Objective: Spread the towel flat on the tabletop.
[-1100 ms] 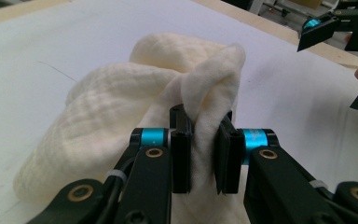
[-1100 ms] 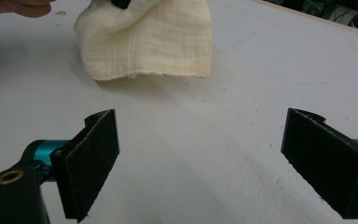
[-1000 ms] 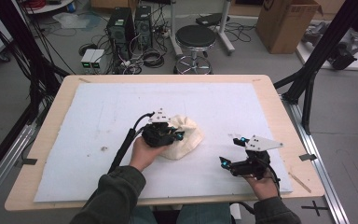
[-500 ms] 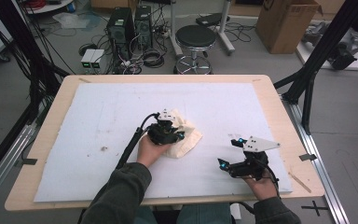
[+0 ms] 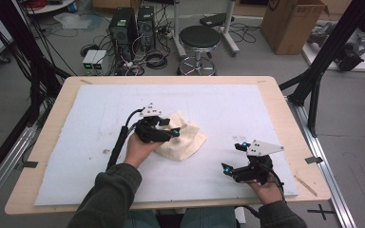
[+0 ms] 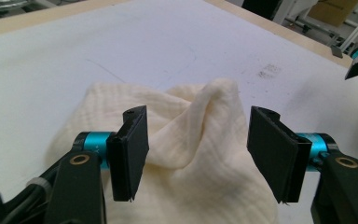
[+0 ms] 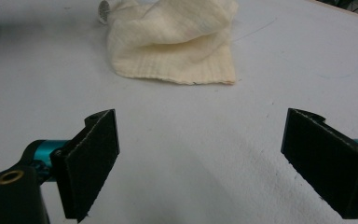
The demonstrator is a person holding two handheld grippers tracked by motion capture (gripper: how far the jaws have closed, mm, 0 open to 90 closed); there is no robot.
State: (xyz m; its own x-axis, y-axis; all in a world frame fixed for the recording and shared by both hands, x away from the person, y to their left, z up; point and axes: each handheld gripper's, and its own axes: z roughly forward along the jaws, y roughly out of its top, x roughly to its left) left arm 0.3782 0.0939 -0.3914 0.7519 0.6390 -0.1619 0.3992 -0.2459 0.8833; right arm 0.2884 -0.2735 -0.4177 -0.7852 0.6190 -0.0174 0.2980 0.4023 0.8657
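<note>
A cream cloth (image 5: 186, 137) lies crumpled near the middle of the white table cover (image 5: 76, 118). My left gripper (image 5: 168, 133) hovers over its left part, jaws open. In the left gripper view the cloth (image 6: 200, 140) bulges up in a fold between the two black pads (image 6: 130, 154), which stand apart on either side of it. My right gripper (image 5: 230, 164) is near the front right of the table, well clear of the cloth, and open. In the right gripper view the cloth (image 7: 177, 42) lies ahead, folded over, with bare cover between the wide-apart pads (image 7: 91, 161).
The wooden table edge (image 5: 285, 109) frames the white cover. Beyond the far edge stand a black stool (image 5: 199, 40), computer cases (image 5: 126, 26) and a cardboard box (image 5: 290, 23). Black frame struts (image 5: 328, 52) rise at the right.
My left gripper has shifted slightly right and nearer over the cloth. The right gripper has moved a little toward the front edge.
</note>
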